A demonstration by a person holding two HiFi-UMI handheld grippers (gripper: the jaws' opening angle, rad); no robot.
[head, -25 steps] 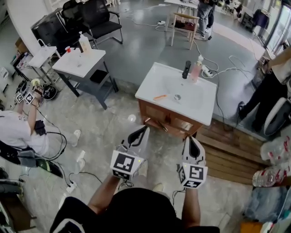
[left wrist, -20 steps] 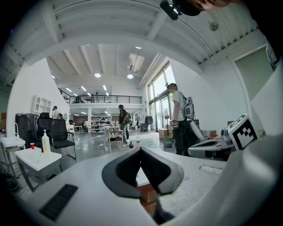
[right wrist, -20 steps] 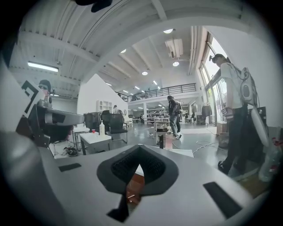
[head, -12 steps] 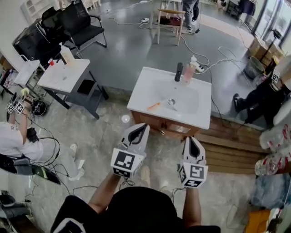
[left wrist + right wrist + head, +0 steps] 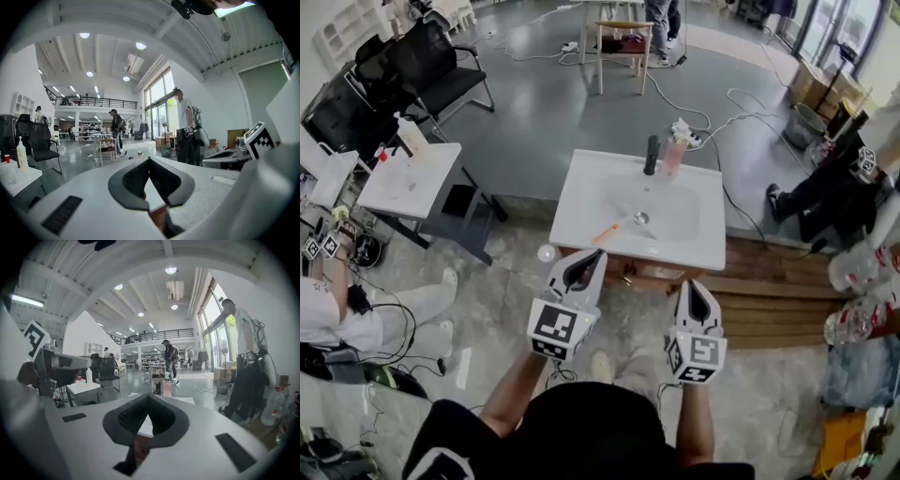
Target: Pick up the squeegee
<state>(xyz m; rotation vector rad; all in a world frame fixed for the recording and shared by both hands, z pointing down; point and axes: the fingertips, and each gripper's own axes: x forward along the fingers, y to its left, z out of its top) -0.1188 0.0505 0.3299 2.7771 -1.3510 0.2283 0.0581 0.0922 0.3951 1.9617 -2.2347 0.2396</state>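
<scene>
The squeegee (image 5: 609, 229), a slim orange-handled thing, lies in the left part of the white sink basin (image 5: 581, 202), near the drain. A black faucet (image 5: 651, 155) and a pink bottle (image 5: 675, 150) stand at the sink's back rim. My left gripper (image 5: 596, 256) is held just short of the sink's front edge, jaws shut with nothing between them. My right gripper (image 5: 691, 285) hangs beside it, a little further back, also shut and empty. In the left gripper view the left gripper (image 5: 149, 159) points over the sink; in the right gripper view the right gripper (image 5: 148, 397) does the same.
The sink sits on a wooden cabinet (image 5: 652, 272). Wooden planks (image 5: 778, 300) lie to its right, beside large water bottles (image 5: 862, 272). A small white table (image 5: 408, 183) and black chairs (image 5: 422, 56) stand at left. A person sits on the floor (image 5: 328, 300); another stands at right (image 5: 825, 187).
The sink has drawn closer and shifted left and down in the head view. Both grippers keep the same place in the frame and stay shut.
</scene>
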